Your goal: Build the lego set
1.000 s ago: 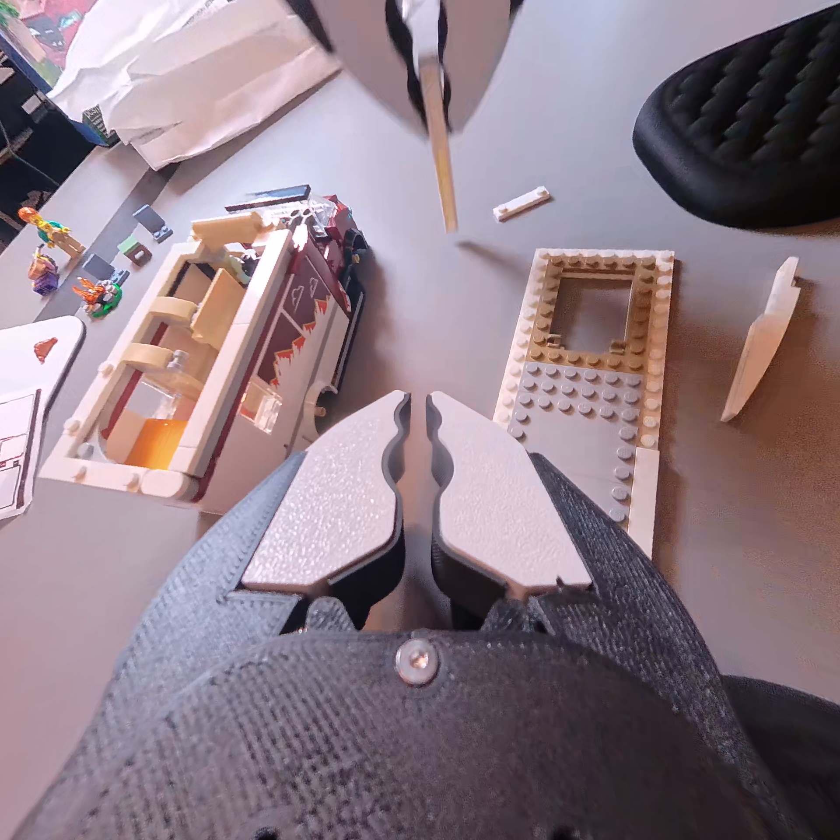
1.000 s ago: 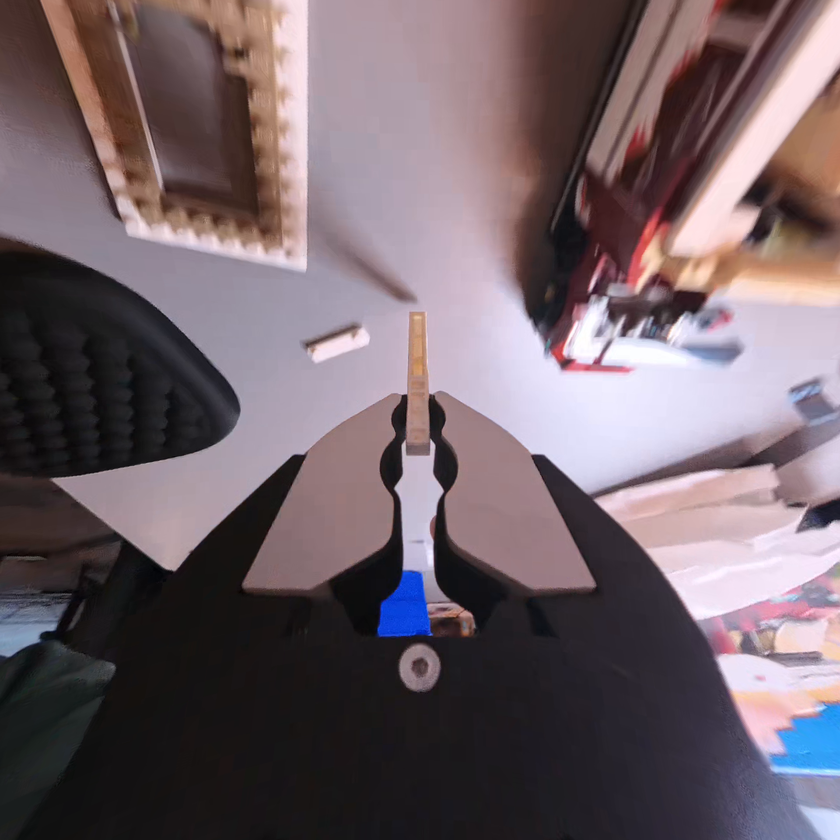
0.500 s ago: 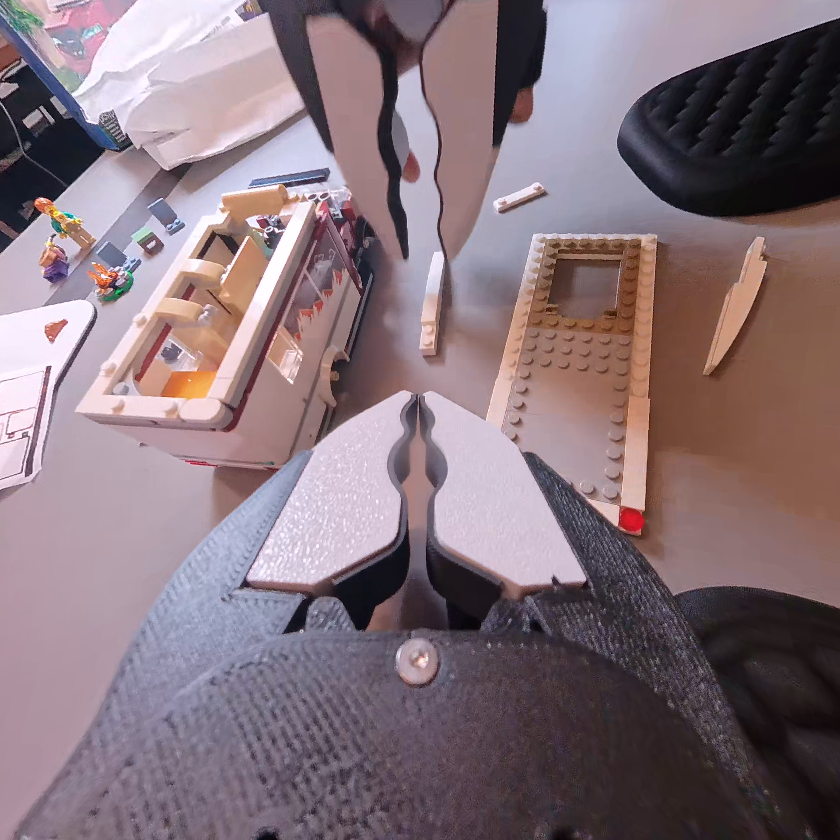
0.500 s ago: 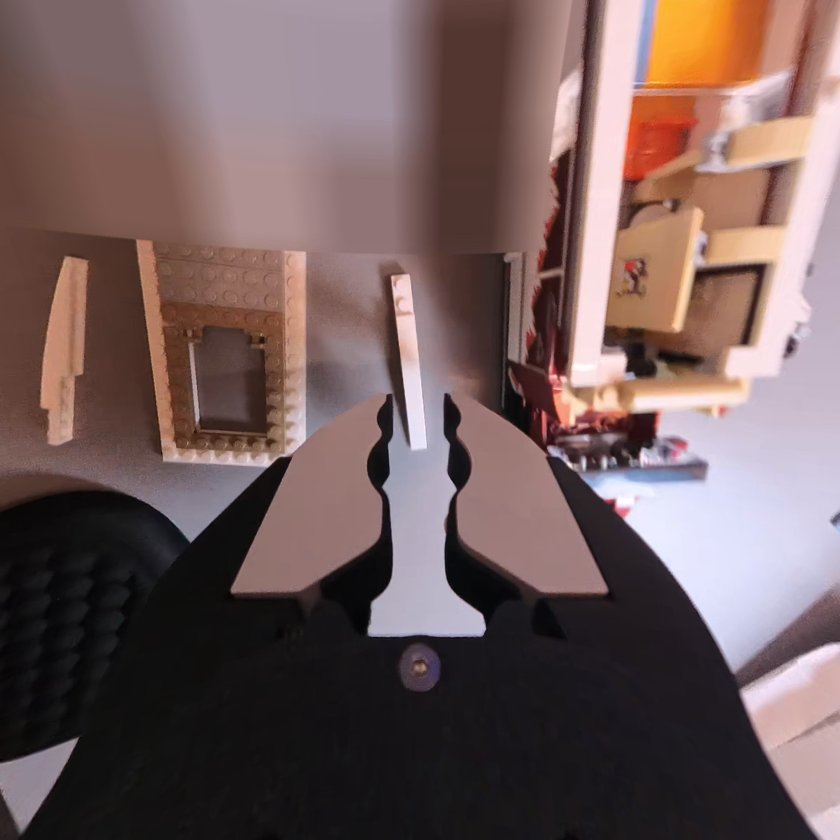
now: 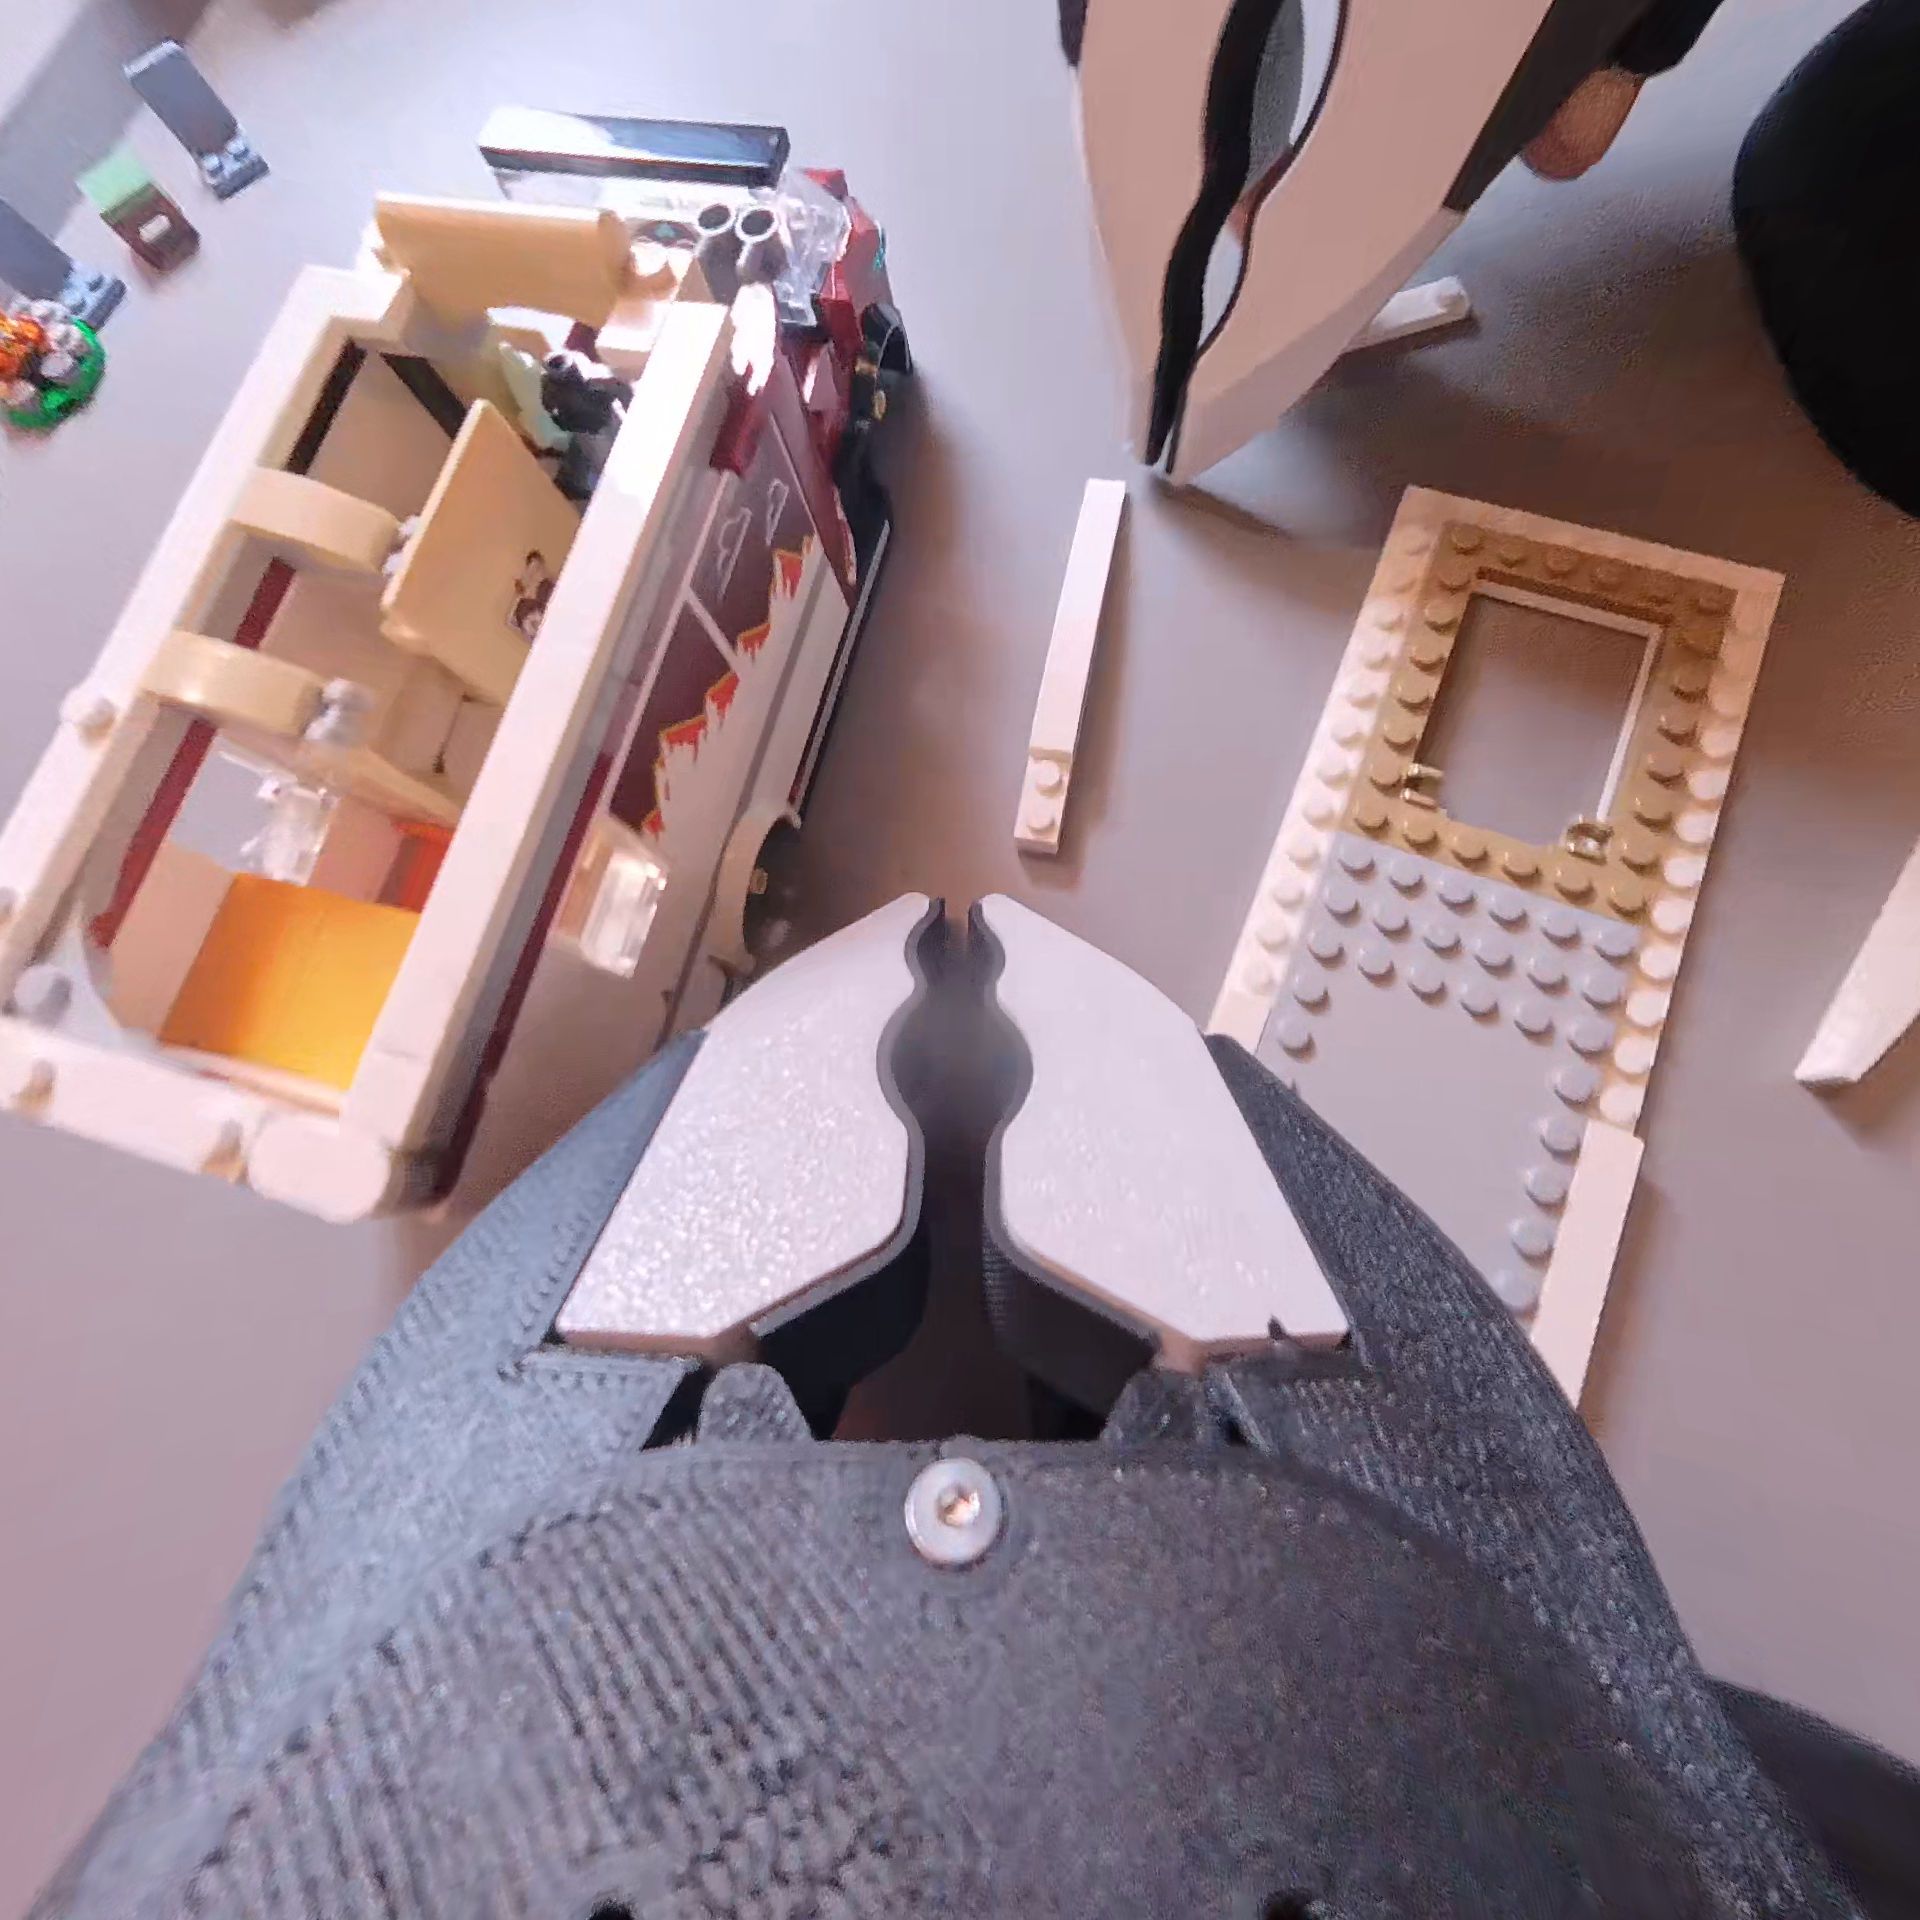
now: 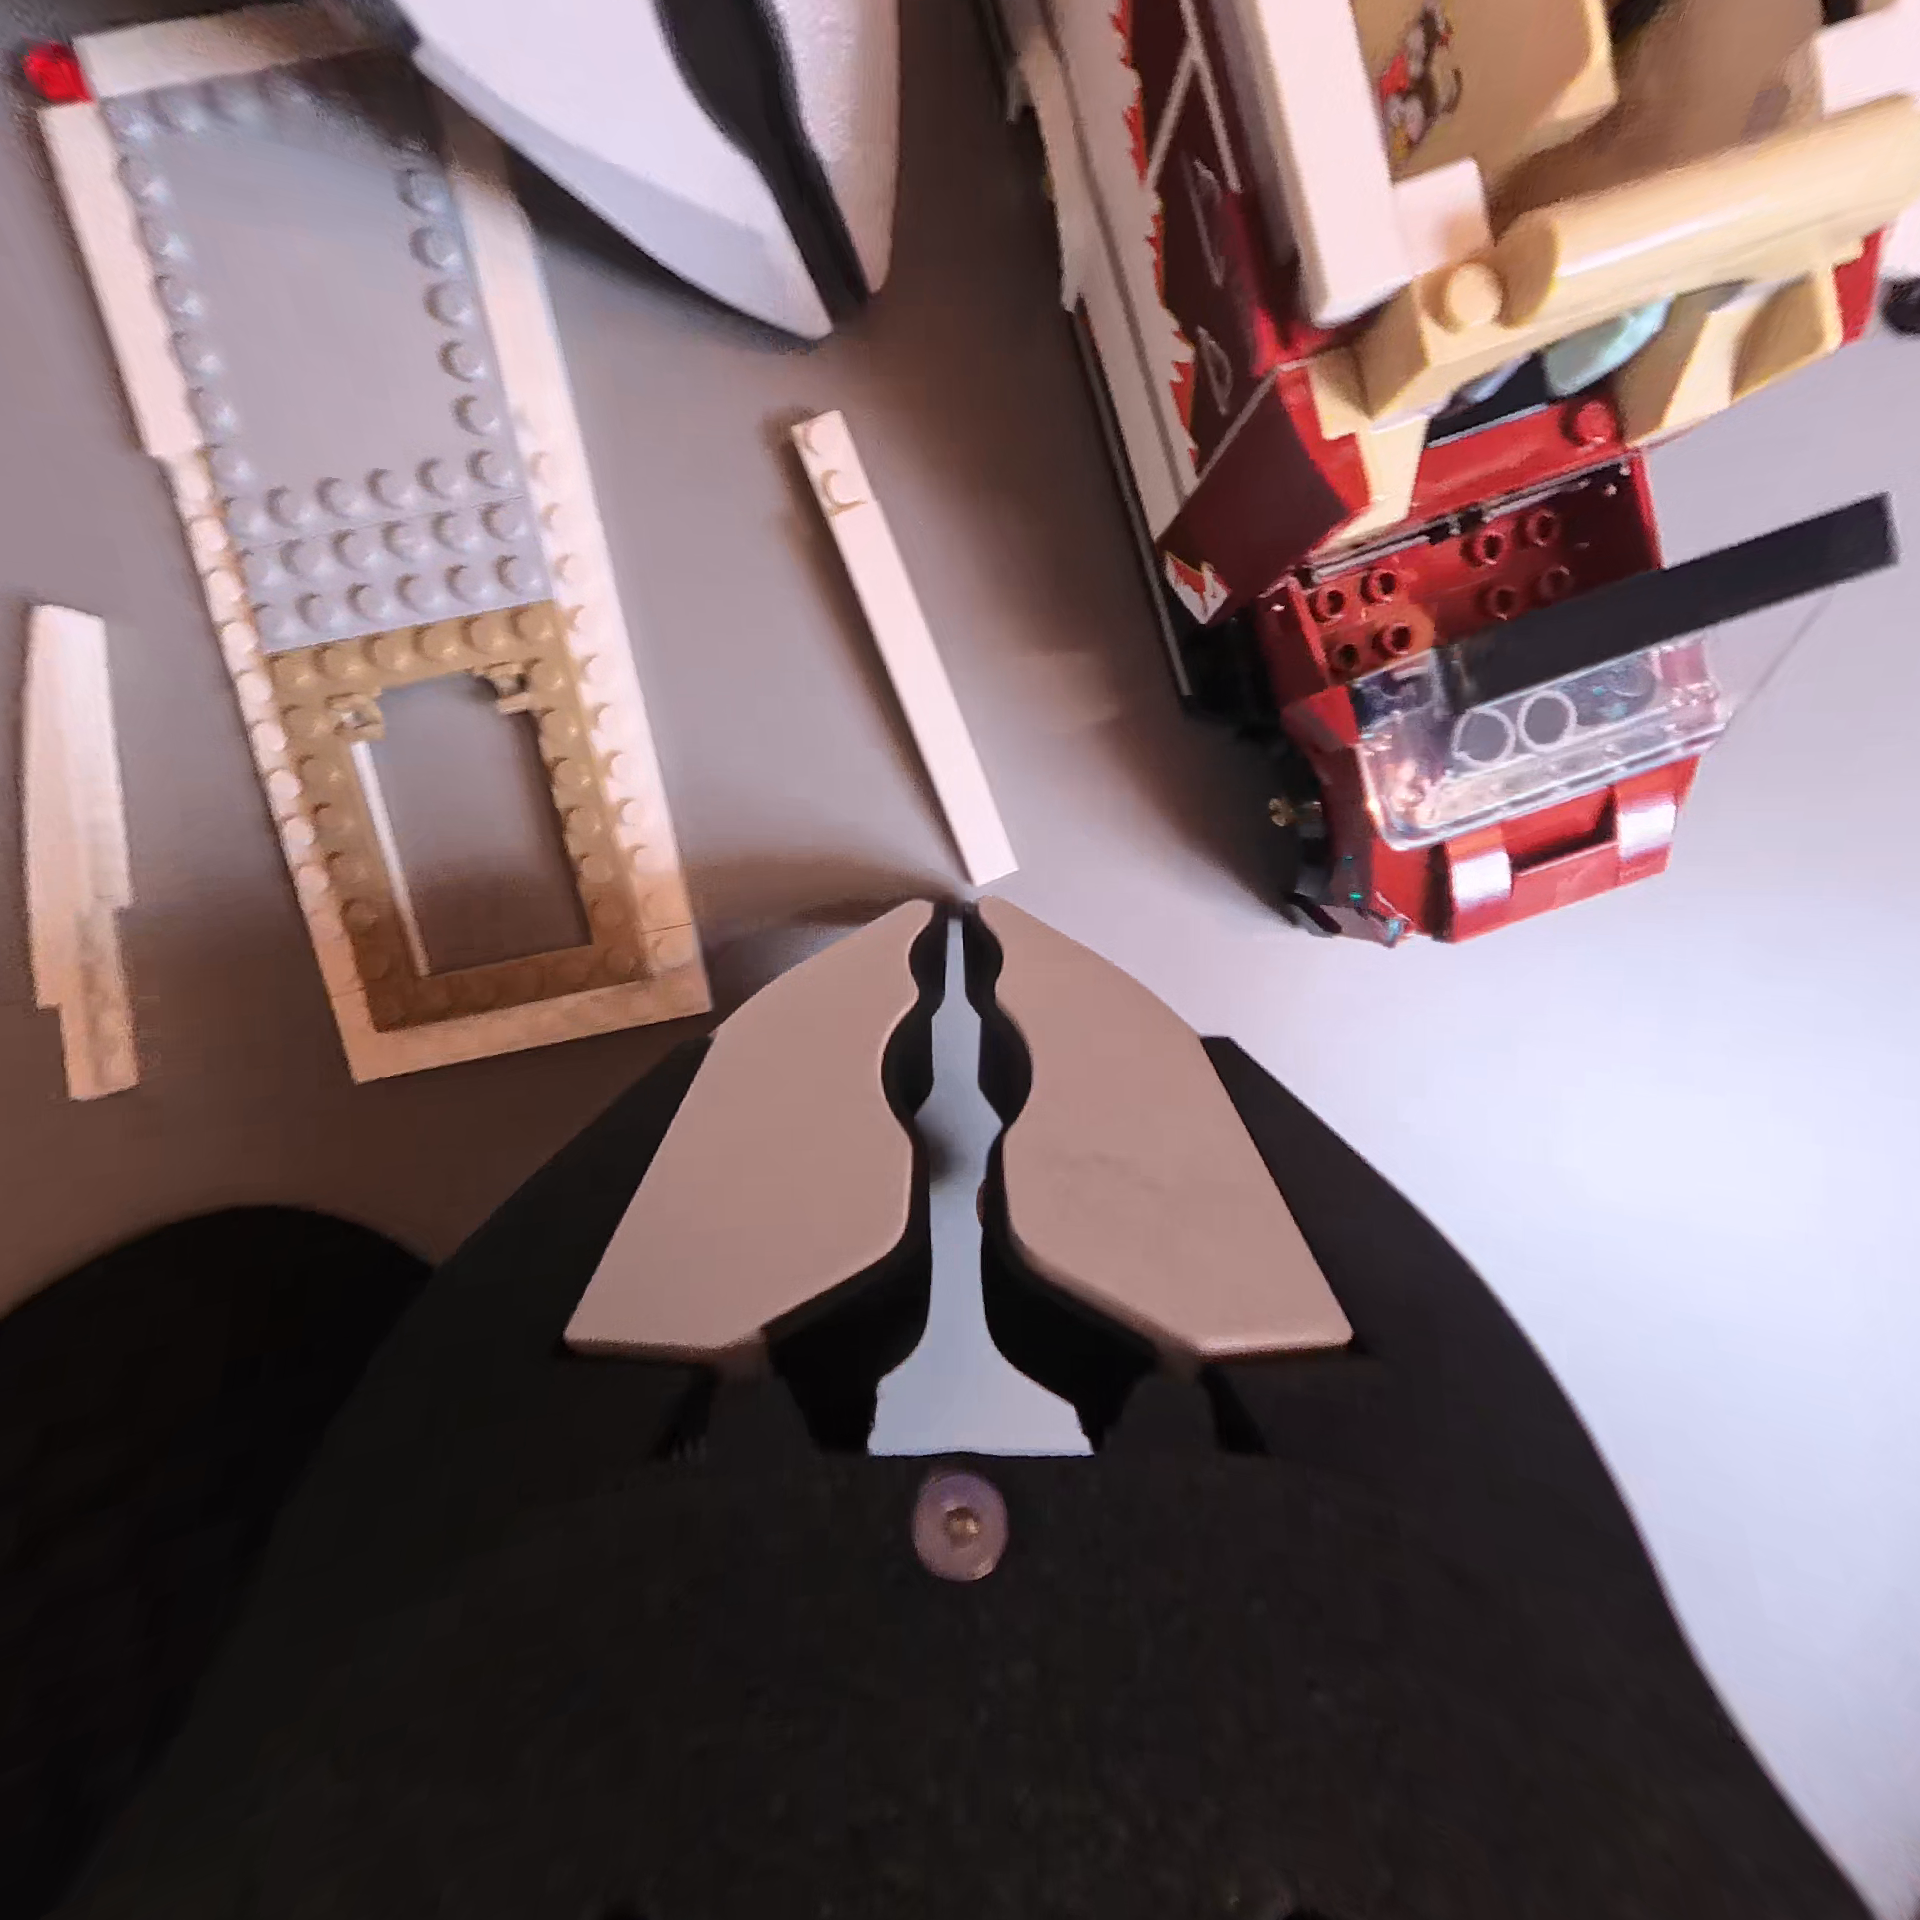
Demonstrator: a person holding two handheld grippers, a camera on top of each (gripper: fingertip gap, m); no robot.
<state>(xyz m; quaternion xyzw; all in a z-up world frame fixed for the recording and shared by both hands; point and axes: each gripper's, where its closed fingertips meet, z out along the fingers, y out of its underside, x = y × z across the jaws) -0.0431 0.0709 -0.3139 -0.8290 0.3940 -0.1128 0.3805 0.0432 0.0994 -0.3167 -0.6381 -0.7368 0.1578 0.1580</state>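
now the long white brick strip (image 6: 902,655) lies loose on the grey table (image 6: 1558,1143) between the brick camper van (image 5: 436,665) and the studded roof plate (image 5: 1496,831), released by the right gripper (image 6: 958,912), whose jaws, like the left gripper's (image 5: 956,914), have narrowed to an empty slit.

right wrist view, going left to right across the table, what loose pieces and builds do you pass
White wedge piece → studded grey and tan plate with a window opening → long white strip → dark red and cream brick-built vehicle.
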